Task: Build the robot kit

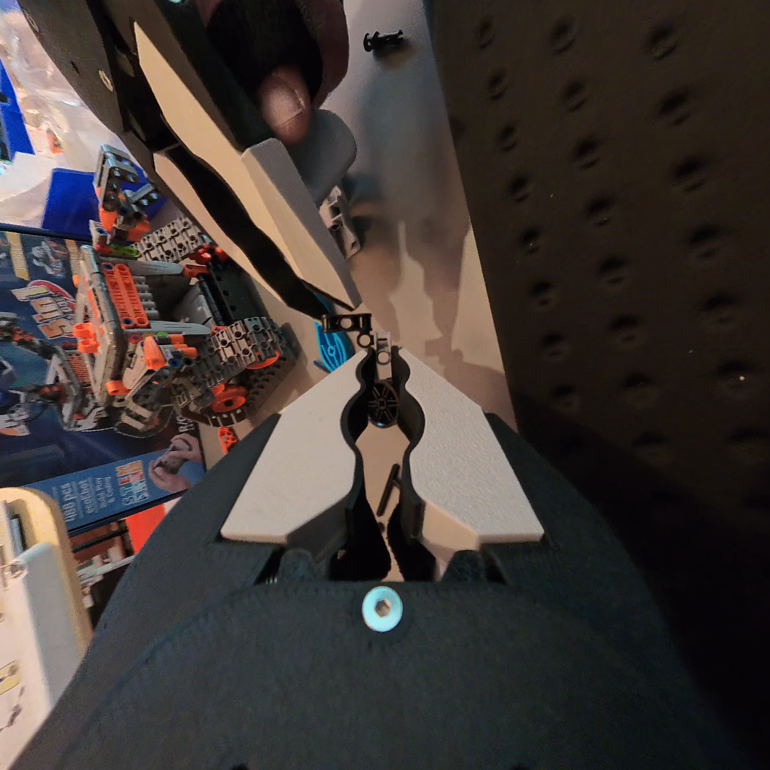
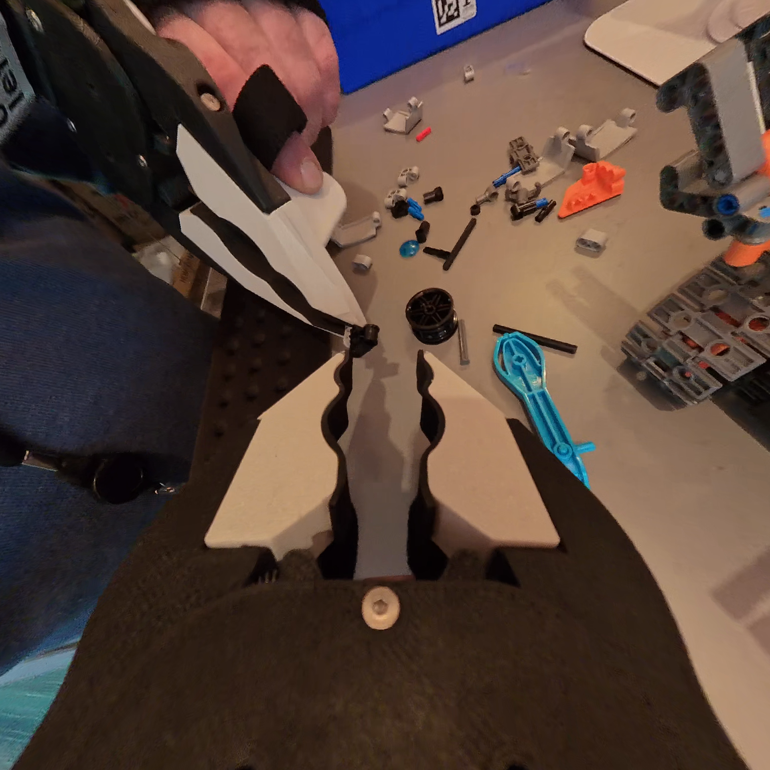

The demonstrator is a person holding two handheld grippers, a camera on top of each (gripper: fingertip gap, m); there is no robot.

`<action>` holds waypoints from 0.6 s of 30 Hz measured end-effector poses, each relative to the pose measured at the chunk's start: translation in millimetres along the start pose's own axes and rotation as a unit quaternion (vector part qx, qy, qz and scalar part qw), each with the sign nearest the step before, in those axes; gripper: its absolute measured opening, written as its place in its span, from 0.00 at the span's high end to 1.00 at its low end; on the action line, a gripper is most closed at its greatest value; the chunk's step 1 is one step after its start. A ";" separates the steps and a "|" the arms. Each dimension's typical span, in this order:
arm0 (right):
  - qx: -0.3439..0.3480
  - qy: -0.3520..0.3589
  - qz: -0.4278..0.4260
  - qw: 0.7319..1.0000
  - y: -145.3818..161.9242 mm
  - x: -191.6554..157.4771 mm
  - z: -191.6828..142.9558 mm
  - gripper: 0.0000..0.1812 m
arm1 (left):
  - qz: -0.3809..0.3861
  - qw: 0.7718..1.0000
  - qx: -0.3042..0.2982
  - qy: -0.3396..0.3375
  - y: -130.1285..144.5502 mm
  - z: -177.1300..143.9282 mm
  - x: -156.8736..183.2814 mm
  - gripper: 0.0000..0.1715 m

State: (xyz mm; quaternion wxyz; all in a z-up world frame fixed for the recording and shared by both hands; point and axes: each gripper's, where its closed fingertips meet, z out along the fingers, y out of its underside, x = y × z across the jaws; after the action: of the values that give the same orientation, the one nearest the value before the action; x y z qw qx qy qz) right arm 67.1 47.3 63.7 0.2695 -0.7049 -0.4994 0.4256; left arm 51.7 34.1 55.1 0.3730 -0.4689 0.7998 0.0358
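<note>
The blue tool (image 2: 537,400) is partly hidden behind the right gripper (image 2: 383,358); the tracked model (image 2: 704,333) is cut by the edge.

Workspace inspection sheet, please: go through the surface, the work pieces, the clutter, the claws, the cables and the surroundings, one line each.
Surface: grey tabletop, with a black studded mat along one side.
Job's things: small black-and-grey connector pinched at the left claw's tips; black wheel hub lying on the table close by.
Clutter: blue tool, black axle, orange piece, scattered small grey and black parts.
Claws: left claw shut on the connector; right claw open and empty, one tip close beside the connector.
Cables: nothing seen.
Surroundings: tracked brick model, blue bin, printed box.
</note>
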 end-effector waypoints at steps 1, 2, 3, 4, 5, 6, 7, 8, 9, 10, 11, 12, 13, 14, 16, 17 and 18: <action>0.005 -0.004 0.006 1.000 -2.1 -0.4 0.3 0.84 | 0.009 1.000 0.002 -0.009 -0.3 -1.6 -1.6 0.97; 0.011 -0.011 0.011 1.000 -4.5 -1.8 0.4 0.84 | 0.013 1.000 0.004 -0.012 -0.5 -3.0 -1.7 0.97; 0.019 -0.015 0.016 1.000 -7.4 -2.0 -0.2 0.84 | 0.016 1.000 0.004 -0.017 0.1 -4.0 -2.9 0.97; 0.031 -0.026 0.022 0.999 -11.4 -4.3 -1.8 0.84 | 0.018 0.999 0.003 -0.027 1.2 -5.4 -5.9 0.97; 0.045 -0.040 0.028 0.998 -15.9 -7.6 -3.9 0.84 | 0.018 0.999 0.006 -0.030 1.3 -6.7 -7.0 0.97; 0.055 -0.047 0.033 0.997 -19.5 -9.3 -5.3 0.83 | 0.017 0.999 0.008 -0.033 1.7 -7.9 -8.1 0.97; 0.060 -0.049 0.037 0.996 -21.3 -9.2 -5.6 0.83 | 0.021 0.999 0.007 -0.042 2.4 -8.9 -10.4 0.97; 0.062 -0.051 0.040 0.996 -22.3 -9.9 -5.2 0.85 | 0.026 0.998 0.005 -0.048 3.4 -9.7 -12.1 0.97; 0.061 -0.051 0.043 0.996 -22.1 -9.8 -3.7 0.85 | 0.030 0.998 0.006 -0.051 3.2 -10.6 -12.8 0.97; 0.058 -0.051 0.046 0.996 -21.7 -9.8 -1.7 0.85 | 0.035 0.998 0.008 -0.058 2.0 -11.8 -14.4 0.97; 0.061 -0.060 0.045 0.995 -22.8 -12.6 -0.6 0.87 | 0.040 0.997 0.011 -0.064 0.4 -13.0 -15.7 0.97; 0.069 -0.067 0.046 0.994 -25.4 -14.9 -0.4 0.89 | 0.044 0.997 0.011 -0.065 -0.3 -13.4 -15.5 0.97; 0.076 -0.070 0.050 0.993 -27.5 -15.1 -0.4 0.91 | 0.050 0.996 0.011 -0.069 -0.6 -13.8 -16.3 0.97; 0.079 -0.073 0.053 0.993 -28.8 -15.5 -0.7 0.94 | 0.055 0.995 0.012 -0.077 -1.4 -14.8 -18.1 0.97; 0.086 -0.072 0.052 0.992 -31.0 -15.5 -1.3 0.97 | 0.052 0.995 0.011 -0.082 -0.3 -15.4 -20.1 0.97; 0.088 -0.072 0.054 0.992 -32.2 -15.5 -1.7 0.97 | 0.054 0.995 0.013 -0.088 -0.2 -16.1 -21.6 0.97; 0.090 -0.072 0.052 0.992 -33.0 -15.6 -2.6 0.97 | 0.054 0.994 0.016 -0.092 -0.5 -16.5 -22.4 0.97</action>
State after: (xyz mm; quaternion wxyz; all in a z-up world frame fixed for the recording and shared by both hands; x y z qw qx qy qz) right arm 51.5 44.6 96.7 0.2727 -0.6705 -0.4401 0.5314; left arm 49.1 43.3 81.3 0.4496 -0.4142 0.7866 0.0862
